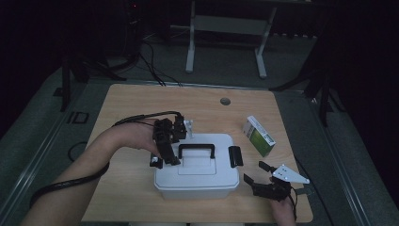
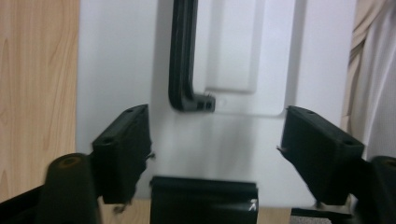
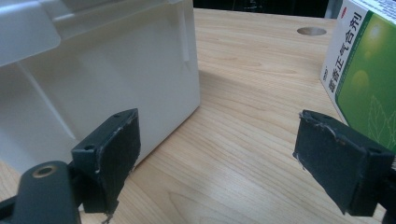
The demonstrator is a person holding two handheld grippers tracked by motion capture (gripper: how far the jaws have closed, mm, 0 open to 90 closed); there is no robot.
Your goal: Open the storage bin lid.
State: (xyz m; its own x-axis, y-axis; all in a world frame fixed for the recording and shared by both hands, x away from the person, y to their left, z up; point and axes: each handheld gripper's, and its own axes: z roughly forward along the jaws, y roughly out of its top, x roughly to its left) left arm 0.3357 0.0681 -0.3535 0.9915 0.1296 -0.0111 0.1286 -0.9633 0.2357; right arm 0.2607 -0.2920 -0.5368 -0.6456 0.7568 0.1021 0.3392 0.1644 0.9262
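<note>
A smooth white plastic storage box (image 1: 196, 165) with a black carrying handle (image 1: 196, 148) and black side latches sits mid-table on the pale wood-grain table (image 1: 141, 99). The left tongs (image 1: 162, 153) hover over its lid, jaws wide and empty. The right tongs (image 1: 263, 181) rest beside the box, wide, near a green-and-white cardboard carton (image 1: 259, 136).

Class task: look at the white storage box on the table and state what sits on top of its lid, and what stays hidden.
On the white storage box lid lies a black handle, folded flat. The left gripper hovers above with open jaws. The closed lid covers whatever is inside.
</note>
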